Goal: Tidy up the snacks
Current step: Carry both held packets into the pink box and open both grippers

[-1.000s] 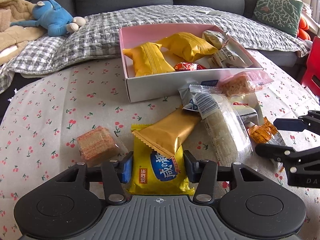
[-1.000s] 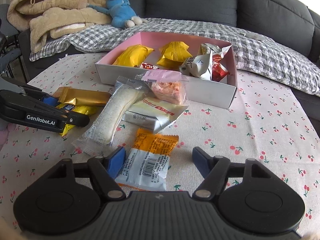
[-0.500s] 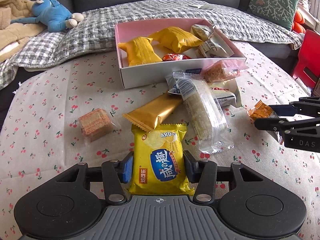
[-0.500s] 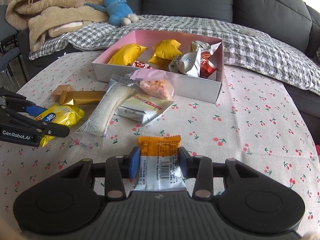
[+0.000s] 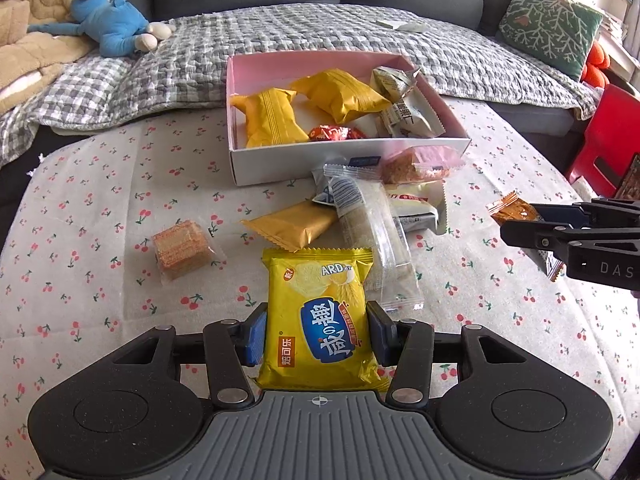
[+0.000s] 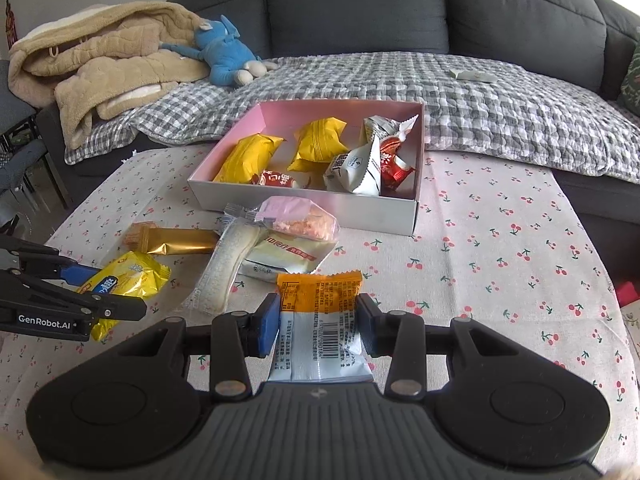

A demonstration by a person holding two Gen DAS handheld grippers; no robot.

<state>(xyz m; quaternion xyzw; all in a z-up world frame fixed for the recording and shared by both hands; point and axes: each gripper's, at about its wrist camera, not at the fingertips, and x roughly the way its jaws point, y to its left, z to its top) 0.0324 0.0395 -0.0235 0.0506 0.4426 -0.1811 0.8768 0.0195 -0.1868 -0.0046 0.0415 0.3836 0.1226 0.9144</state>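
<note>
My left gripper (image 5: pixel 316 334) is shut on a yellow cracker packet (image 5: pixel 320 320) with a blue label, lifted off the tablecloth; it shows at the left of the right wrist view as the same yellow packet (image 6: pixel 128 280). My right gripper (image 6: pixel 318 322) is shut on an orange-and-white snack packet (image 6: pixel 320 320), also raised, and its orange end (image 5: pixel 514 210) pokes from the fingers at the right of the left wrist view. The pink-lined box (image 5: pixel 280 170) (image 6: pixel 304 204) holds two yellow packets, red sweets and white packets.
Loose snacks lie in front of the box: a gold bar (image 5: pixel 294 226), a long clear rice bar (image 5: pixel 376 236), a pink-topped packet (image 6: pixel 300 220), a white packet (image 6: pixel 286 258) and a wafer square (image 5: pixel 180 248). A sofa with a checked blanket and blue plush toy (image 6: pixel 224 54) lies behind.
My right gripper closed on the orange-and-white packet and lifted it. My left gripper pulled the yellow packet from under the gold bar and raised it. Both views drew back from the table.
</note>
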